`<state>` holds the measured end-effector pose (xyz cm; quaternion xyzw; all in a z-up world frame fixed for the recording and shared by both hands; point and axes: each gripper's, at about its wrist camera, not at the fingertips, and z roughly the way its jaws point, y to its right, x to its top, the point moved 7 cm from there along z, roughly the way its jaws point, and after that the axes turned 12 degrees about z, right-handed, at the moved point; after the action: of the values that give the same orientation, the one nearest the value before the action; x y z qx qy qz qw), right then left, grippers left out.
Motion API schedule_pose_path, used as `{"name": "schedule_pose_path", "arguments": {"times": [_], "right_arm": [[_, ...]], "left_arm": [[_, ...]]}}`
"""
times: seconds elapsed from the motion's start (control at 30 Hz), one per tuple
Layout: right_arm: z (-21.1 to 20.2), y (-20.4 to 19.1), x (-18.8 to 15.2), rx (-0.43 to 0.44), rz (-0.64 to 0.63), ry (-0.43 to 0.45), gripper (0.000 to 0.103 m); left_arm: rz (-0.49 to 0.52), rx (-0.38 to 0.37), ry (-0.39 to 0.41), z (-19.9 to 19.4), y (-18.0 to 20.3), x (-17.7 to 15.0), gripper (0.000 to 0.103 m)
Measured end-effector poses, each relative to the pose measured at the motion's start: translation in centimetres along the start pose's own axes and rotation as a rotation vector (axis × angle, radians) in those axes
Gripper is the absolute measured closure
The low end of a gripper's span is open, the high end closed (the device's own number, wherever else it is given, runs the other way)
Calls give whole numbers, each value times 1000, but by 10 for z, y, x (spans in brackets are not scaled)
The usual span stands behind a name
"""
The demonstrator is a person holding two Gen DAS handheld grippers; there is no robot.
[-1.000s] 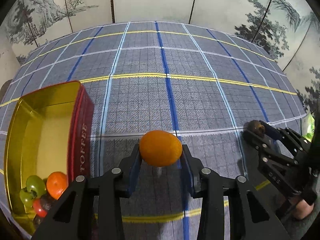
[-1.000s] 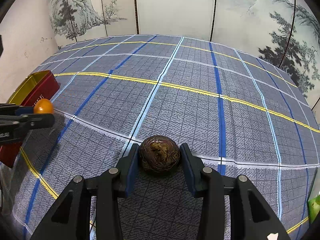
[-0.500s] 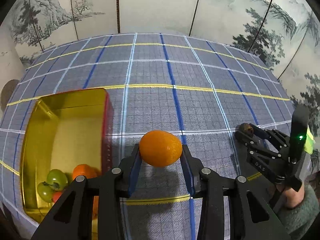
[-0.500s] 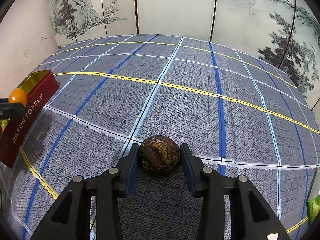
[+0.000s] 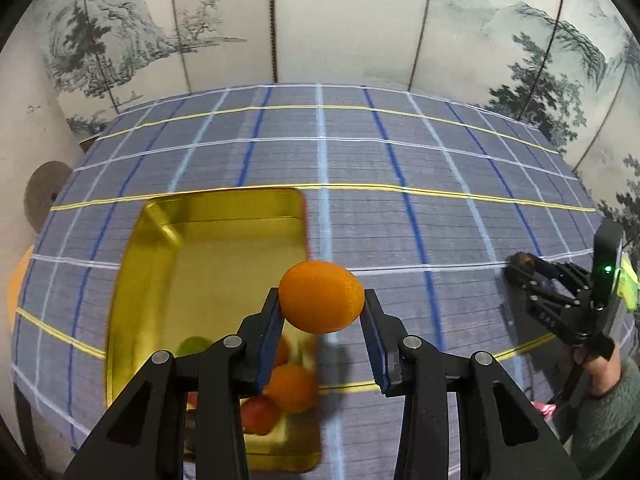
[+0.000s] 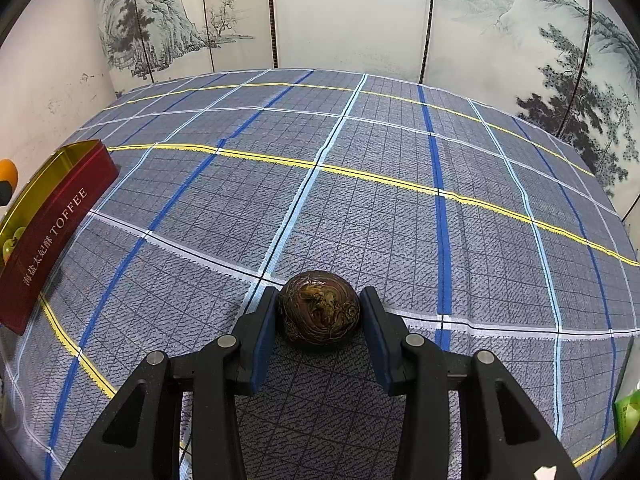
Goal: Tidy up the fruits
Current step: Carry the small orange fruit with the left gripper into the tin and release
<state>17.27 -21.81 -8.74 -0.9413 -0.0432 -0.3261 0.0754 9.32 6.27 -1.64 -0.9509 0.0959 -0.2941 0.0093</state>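
My left gripper [image 5: 322, 308] is shut on an orange [image 5: 321, 297] and holds it in the air over the right rim of the gold-lined toffee tin [image 5: 224, 248]. Inside the tin lie another orange [image 5: 293, 387], a red fruit [image 5: 260, 415] and a green fruit [image 5: 192, 346], partly hidden by my fingers. My right gripper [image 6: 320, 312] is shut on a dark brown round fruit [image 6: 319, 308] low over the checked cloth. In the left wrist view the right gripper [image 5: 520, 274] appears at the right edge, held by a hand in a green sleeve.
The red tin [image 6: 52, 224], lettered TOFFEE, stands at the left edge of the right wrist view. A blue checked tablecloth [image 6: 360, 184] covers the table, with painted screen panels behind. A green packet [image 6: 628, 416] lies at the right table edge.
My left gripper has risen and carried the orange left, from the cloth beside the tin to above its right rim. The right gripper and its brown fruit stayed still.
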Motion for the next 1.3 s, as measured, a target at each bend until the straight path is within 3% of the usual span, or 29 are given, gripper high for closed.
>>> {"name": "schedule_pose_path", "arguments": {"times": [0.43, 1.3], "right_arm": [[0, 0, 0, -1, 0, 0, 64], [0, -1, 0, -2, -2, 1, 64]], "left_arm": [[-62, 65, -27, 2, -57, -22, 63], [-110, 87, -126, 54, -99, -50, 63]]}}
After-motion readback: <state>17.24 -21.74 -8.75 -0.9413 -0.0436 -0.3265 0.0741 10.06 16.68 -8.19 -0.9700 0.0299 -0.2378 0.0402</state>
